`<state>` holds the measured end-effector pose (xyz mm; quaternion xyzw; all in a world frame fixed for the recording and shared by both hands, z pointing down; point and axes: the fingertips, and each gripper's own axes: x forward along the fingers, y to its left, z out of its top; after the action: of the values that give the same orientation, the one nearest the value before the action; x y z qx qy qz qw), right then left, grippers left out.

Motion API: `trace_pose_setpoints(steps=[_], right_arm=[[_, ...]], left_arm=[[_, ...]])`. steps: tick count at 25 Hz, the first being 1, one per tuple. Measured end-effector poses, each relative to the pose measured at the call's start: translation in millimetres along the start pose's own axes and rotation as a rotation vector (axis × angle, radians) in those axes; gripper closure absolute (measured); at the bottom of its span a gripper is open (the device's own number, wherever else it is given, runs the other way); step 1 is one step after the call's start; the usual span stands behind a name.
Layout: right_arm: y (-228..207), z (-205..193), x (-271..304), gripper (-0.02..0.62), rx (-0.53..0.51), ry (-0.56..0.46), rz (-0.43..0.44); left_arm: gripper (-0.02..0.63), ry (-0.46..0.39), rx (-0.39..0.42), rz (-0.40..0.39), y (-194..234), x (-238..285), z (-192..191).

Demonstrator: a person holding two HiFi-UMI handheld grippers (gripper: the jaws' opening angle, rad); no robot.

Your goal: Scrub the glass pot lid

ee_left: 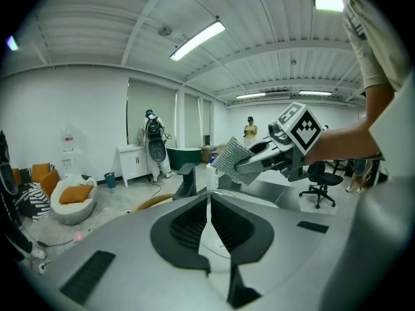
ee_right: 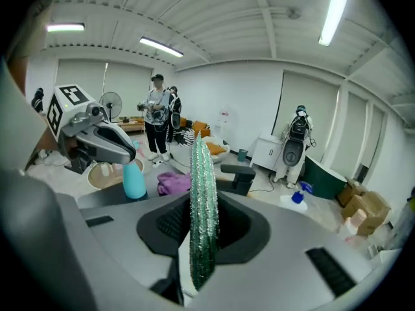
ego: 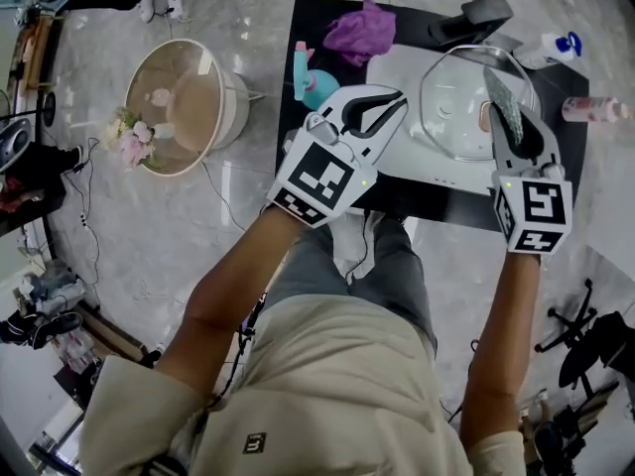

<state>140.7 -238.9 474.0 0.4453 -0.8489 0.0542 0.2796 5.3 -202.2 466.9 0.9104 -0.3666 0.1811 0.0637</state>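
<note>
Lid: the glass pot lid (ego: 464, 102) lies flat on the white board (ego: 402, 72), which sits on the black table (ego: 327, 18). It's on the right half, straight ahead of the right-hand tongs.
Lid orientation: dome side up as far as I can see. It's round, so no real long axis, just lying level.
Right gripper (ee_right: 202, 229): clamped on a sparkly green scrub pad (ego: 504, 102). Its own camera sees the pad edge-on, standing up between the jaws.
Pad direction: the long axis runs along the jaws and points away from the person. From the head view it covers the lid's right side. Honestly can't tell if it's touching the glass or just above it.
Left gripper (ee_left: 209, 203): jaws pretty much together with only a thin slit between them, nothing in there. It's held over the table's near edge, left of the lid and apart from it.
Other table stuff: purple cloth (ego: 359, 30) at the far edge, teal bottle (ego: 313, 85) on the left side near the board, white spray bottle (ego: 551, 48) and a pink bottle (ego: 593, 110) on the right.
Floor: round cream basket thing (ego: 189, 107) off to the left, well away from the table.
</note>
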Motion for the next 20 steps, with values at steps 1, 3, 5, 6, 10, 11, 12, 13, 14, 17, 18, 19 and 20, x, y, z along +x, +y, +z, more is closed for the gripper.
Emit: trace_pose_setpoints(steps=[1, 3, 5, 6, 10, 11, 12, 13, 14, 17, 18, 19, 20], right_arm=[[3, 10, -11, 0.506, 0.009, -0.020, -0.009], [9, 27, -33, 0.506, 0.031, -0.057, -0.031], [14, 43, -54, 0.506, 0.051, -0.089, -0.055], [17, 51, -64, 0.506, 0.062, -0.105, -0.066], [28, 85, -103, 0.506, 0.100, -0.170, -0.106], [31, 92, -112, 0.506, 0.108, -0.187, -0.113], [33, 99, -121, 0.506, 0.114, -0.202, -0.119], [36, 106, -129, 0.506, 0.117, -0.215, -0.124], [39, 112, -138, 0.506, 0.119, -0.228, -0.130], [48, 127, -162, 0.506, 0.126, -0.263, -0.150], [52, 131, -170, 0.506, 0.128, -0.273, -0.157], [55, 134, -178, 0.506, 0.131, -0.283, -0.163], [58, 137, -187, 0.506, 0.133, -0.292, -0.169]], left_arm=[[0.572, -0.009, 0.009, -0.007, -2, -8, 7], [0.572, -0.029, 0.025, -0.019, -6, -26, 20], [0.573, -0.051, 0.036, -0.029, -9, -44, 33], [0.572, -0.062, 0.040, -0.033, -9, -53, 40], [0.572, -0.103, 0.054, -0.036, -11, -87, 64], [0.572, -0.113, 0.057, -0.036, -12, -94, 70], [0.572, -0.123, 0.060, -0.038, -13, -101, 76], [0.572, -0.133, 0.065, -0.040, -15, -107, 82], [0.572, -0.141, 0.071, -0.043, -17, -114, 87], [0.572, -0.166, 0.091, -0.058, -24, -132, 102], [0.572, -0.173, 0.098, -0.063, -26, -138, 106], [0.572, -0.180, 0.105, -0.068, -29, -143, 110], [0.573, -0.187, 0.111, -0.073, -31, -149, 114]])
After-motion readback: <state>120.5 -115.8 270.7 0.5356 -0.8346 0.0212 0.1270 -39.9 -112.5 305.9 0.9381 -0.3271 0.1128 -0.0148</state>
